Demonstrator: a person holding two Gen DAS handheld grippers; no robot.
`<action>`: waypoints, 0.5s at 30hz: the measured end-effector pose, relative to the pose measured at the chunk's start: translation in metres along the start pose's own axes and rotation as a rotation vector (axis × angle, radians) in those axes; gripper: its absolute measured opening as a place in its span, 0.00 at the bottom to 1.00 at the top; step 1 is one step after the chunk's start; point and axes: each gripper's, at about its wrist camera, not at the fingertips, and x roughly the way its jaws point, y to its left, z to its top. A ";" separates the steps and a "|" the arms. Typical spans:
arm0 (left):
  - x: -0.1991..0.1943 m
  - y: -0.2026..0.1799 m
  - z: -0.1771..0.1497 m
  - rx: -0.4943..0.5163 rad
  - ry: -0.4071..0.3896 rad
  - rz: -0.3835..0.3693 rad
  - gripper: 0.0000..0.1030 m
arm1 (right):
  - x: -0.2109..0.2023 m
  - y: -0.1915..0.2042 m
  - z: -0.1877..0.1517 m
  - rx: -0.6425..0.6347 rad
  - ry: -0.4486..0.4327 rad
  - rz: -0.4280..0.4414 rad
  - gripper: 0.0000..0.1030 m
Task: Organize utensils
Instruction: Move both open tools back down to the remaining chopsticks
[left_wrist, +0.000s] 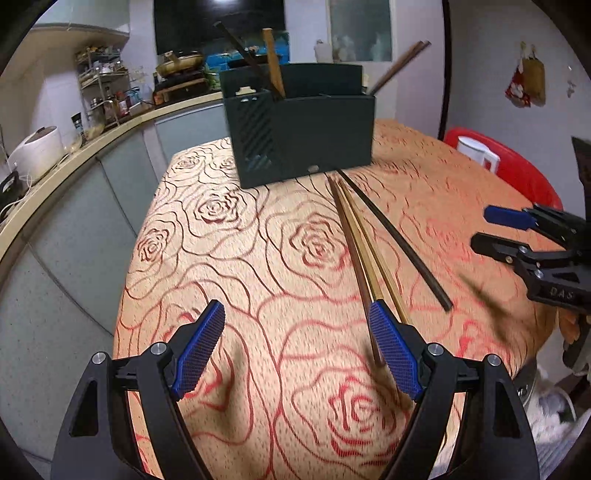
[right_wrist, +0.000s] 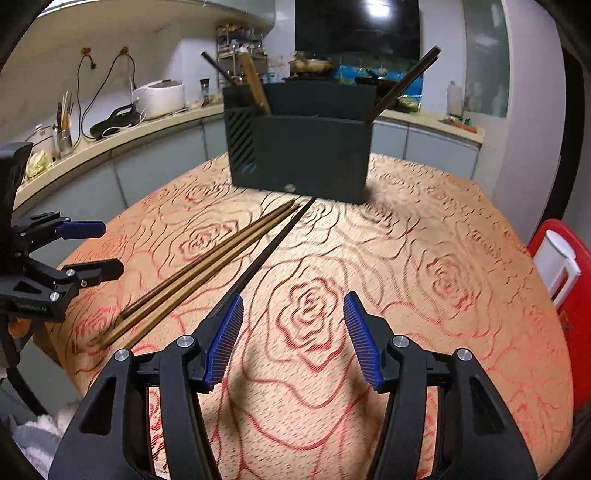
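Kitchen counters are being seen behind a rose-patterned tablecloth.
Chopsticks and a dark holder are being displayed; both the left gripper and right gripper are being held open, empty.

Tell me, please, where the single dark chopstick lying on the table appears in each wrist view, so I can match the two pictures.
Left wrist view: the dark chopstick lies right of centre, running from the holder's base down to the right, right of the brown chopsticks.
Right wrist view: the dark chopstick runs from the holder's base down to the left finger, right of the brown chopsticks.
Shared landmark: the dark utensil holder.
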 end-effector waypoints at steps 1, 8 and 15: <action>0.000 -0.001 -0.002 0.009 0.002 -0.003 0.76 | 0.001 0.001 -0.001 0.000 0.004 0.002 0.53; 0.005 -0.011 -0.012 0.041 0.033 -0.032 0.76 | 0.002 0.004 -0.004 0.000 0.014 0.006 0.53; 0.013 -0.017 -0.013 0.059 0.060 -0.027 0.76 | 0.004 0.002 -0.004 0.008 0.024 0.011 0.53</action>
